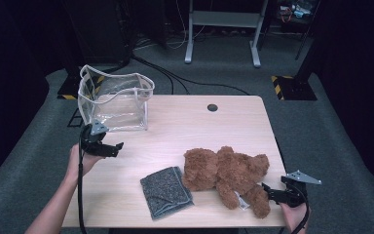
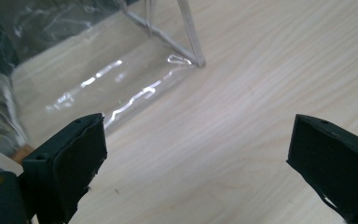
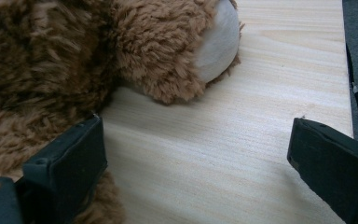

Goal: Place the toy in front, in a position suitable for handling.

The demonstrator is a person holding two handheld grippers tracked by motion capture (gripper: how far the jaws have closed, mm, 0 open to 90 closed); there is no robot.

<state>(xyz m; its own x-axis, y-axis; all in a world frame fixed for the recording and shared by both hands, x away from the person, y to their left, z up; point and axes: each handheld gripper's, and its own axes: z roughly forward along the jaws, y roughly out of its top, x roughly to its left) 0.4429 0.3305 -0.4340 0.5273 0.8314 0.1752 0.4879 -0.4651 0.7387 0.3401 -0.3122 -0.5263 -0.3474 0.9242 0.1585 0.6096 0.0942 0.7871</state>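
Lying near right on the table (image 1: 185, 122), the bear (image 1: 226, 174) looks soft, light and squashy; a leg or arm should pinch well. The right gripper (image 1: 269, 191) stands wide, empty, beside its near leg. Left of the bear is a grey cloth (image 1: 165, 191). The left gripper (image 1: 111, 148), also wide, sits by the clear bag (image 1: 114, 97) far left. Nothing blocks the way.

My wooden table (image 1: 185, 122) stands on grey carpet (image 1: 316, 136); beyond it, a metal frame (image 1: 222, 29) and cables (image 1: 175, 75) in darkness.
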